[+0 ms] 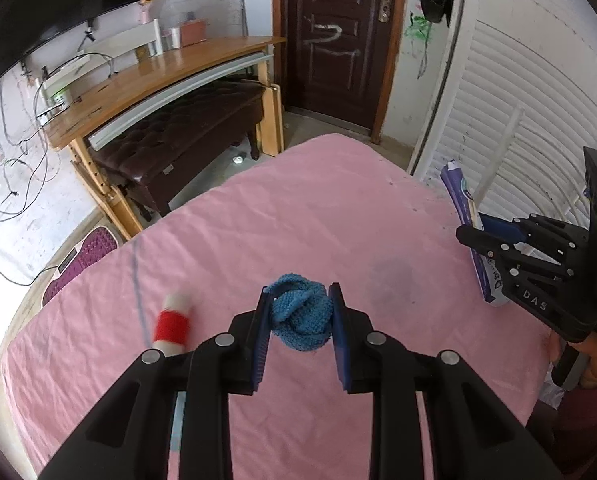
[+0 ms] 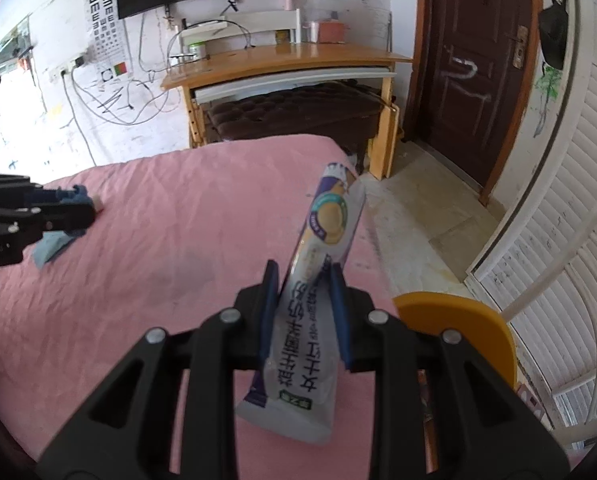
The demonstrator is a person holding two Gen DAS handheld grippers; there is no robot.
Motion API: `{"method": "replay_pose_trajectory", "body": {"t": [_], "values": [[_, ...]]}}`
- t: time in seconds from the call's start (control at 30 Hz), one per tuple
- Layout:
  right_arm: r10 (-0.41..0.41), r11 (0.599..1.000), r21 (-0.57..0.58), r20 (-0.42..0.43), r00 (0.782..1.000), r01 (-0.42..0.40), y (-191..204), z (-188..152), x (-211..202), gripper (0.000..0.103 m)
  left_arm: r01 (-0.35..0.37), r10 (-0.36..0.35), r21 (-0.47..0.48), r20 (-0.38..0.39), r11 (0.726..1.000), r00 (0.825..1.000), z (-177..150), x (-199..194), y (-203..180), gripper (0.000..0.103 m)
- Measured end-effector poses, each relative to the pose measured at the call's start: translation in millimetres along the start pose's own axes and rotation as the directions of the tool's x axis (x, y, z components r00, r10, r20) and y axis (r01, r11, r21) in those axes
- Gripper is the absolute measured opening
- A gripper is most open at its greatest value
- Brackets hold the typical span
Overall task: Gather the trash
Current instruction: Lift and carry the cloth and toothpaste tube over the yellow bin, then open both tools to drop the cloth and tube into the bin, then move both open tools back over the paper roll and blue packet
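Wrapper (image 2: 318, 280), a crumpled snack packet, sits clamped in the right gripper (image 2: 304, 292) near the bed's (image 1: 298, 208) edge, while the left gripper (image 1: 300, 312) squeezes a blue knitted ball (image 1: 300, 316).

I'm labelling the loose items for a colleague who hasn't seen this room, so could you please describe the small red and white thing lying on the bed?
Start at the pink bedsheet. Beside the left gripper, which is shut on a blue knitted ball, lies a small red and white roll flat on the sheet. Its red band and white ends set it apart from the all-blue ball.
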State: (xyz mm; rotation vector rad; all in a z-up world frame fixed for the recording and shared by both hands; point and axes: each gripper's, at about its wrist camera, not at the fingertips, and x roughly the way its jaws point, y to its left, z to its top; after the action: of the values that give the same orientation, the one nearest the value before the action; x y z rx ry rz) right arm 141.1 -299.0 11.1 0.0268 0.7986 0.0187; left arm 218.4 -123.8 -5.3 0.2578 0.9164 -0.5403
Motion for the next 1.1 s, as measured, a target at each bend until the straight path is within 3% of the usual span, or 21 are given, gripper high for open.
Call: {"method": "replay_pose_trajectory", "body": {"t": [0.37,0.57,0.77,0.97,1.1], "values": [[-0.064,0.994,0.086,0.009,0.998,0.063,-52.4,-12.2,-4.8,0.024,0.027,-0.024,0.072,-0.035,0.997,0.999,16.7,23.9,-46.1,0.023],[-0.121,0.980,0.157,-0.018,0.992,0.123,-87.0,-30.4,-5.3,0.024,0.104,-0.099,0.110,-0.049,0.989,0.994,35.9,33.3,-88.8,0.023],[-0.129,0.962,0.233,-0.059,0.990,0.140,-121.3,-55.7,4.6,0.024,0.238,-0.228,0.128,-0.084,0.963,0.970,54.7,48.4,-144.1,0.023],[-0.117,0.949,0.286,-0.066,0.991,0.131,-145.8,-63.8,8.5,0.024,0.357,-0.343,0.067,-0.163,0.932,0.925,72.2,79.0,-187.6,0.026],[-0.125,0.935,0.328,-0.054,0.991,0.136,-164.1,-68.7,0.4,0.025,0.387,-0.377,0.020,-0.177,0.922,0.909,79.5,90.2,-196.9,0.057]]}}
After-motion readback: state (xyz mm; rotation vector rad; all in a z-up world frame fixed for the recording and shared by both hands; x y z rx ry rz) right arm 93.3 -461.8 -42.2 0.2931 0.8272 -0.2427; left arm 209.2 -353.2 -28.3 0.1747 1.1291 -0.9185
